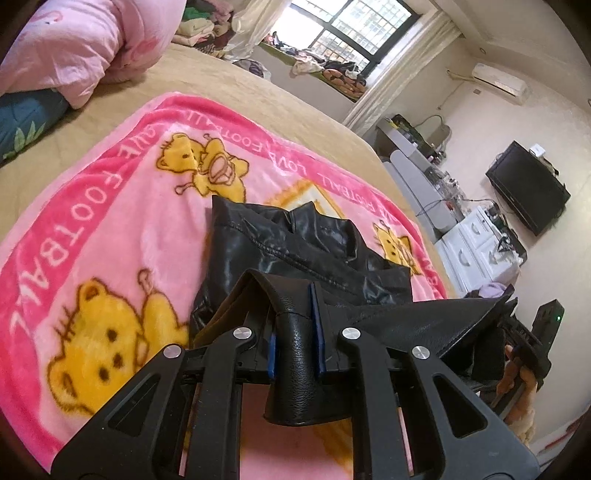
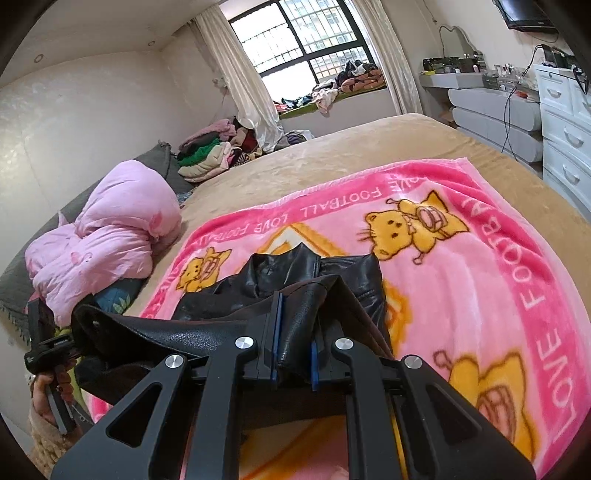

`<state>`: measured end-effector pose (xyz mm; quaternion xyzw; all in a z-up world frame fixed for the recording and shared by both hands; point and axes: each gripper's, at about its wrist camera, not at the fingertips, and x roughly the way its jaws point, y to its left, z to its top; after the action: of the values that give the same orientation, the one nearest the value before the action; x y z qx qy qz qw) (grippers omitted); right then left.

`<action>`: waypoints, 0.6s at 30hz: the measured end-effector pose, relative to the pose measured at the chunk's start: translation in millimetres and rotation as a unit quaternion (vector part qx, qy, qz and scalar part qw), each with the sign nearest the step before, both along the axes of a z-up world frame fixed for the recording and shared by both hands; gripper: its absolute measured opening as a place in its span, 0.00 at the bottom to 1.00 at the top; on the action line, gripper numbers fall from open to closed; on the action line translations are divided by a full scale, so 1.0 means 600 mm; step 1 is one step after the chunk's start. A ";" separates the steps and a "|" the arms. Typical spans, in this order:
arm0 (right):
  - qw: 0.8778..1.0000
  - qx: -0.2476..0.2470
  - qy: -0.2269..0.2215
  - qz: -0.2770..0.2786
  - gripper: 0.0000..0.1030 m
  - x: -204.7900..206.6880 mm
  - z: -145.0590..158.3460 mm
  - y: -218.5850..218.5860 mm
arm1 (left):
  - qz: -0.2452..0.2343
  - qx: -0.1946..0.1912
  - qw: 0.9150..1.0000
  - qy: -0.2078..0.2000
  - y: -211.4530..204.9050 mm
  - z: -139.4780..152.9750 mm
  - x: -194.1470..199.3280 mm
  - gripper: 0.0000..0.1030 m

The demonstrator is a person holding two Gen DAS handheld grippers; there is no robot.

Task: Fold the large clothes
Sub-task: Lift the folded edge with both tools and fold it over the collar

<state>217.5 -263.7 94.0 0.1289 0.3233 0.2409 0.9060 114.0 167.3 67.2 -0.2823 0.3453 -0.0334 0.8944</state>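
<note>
Left wrist view
- Left gripper (image 1: 295,328): clenched on a fold of the black leather jacket (image 1: 291,243); blue pads (image 1: 317,328) press the fold from both sides, and its loose end hangs down between the gripper arms
- Black leather jacket: bulk lies on the pink cartoon blanket (image 1: 110,229), just beyond the gripper; its near edge is lifted and stretches taut to the right
- Right gripper (image 1: 532,332): seen at the right edge, only partly; a hand (image 1: 517,380) holds its handle; its jaws cannot be made out here
- Pink cartoon blanket: spread on a tan bedspread (image 1: 229,88)
- Pink quilt (image 1: 77,48): bunched at far left
- Window (image 1: 354,29): far, centre
- White drawers (image 1: 476,240) and a dark screen (image 1: 528,188): right

Right wrist view
- Right gripper (image 2: 295,332): clenched on another fold of the black leather jacket (image 2: 280,273) between blue pads (image 2: 275,332)
- Black leather jacket: near edge raised, running left toward the left gripper (image 2: 48,347); collar end rests on the pink cartoon blanket (image 2: 461,266) farther off
- Left gripper: at the left edge, held by a hand (image 2: 44,398)
- Pink quilt (image 2: 110,229): left of the blanket
- Pile of clothes (image 2: 214,147): far left, below the window (image 2: 306,40)
- White drawers (image 2: 565,122): far right
</note>
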 end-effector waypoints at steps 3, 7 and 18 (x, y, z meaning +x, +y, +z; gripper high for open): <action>1.000 0.004 0.004 -0.004 0.11 0.017 -0.004 0.004 | 0.006 -0.006 1.000 0.005 0.005 -0.006 0.018 0.08; 1.000 0.004 0.010 -0.012 0.11 0.037 -0.011 0.010 | 0.014 -0.009 1.000 0.013 0.011 -0.014 0.043 0.09; 0.998 -0.012 0.041 -0.034 0.14 0.104 -0.045 0.016 | 0.043 -0.021 0.998 0.031 0.031 -0.050 0.107 0.10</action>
<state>280.0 -254.0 67.1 0.1389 0.3583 0.2002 0.9012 178.1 186.2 37.1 -0.3167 0.3600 0.0070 0.8775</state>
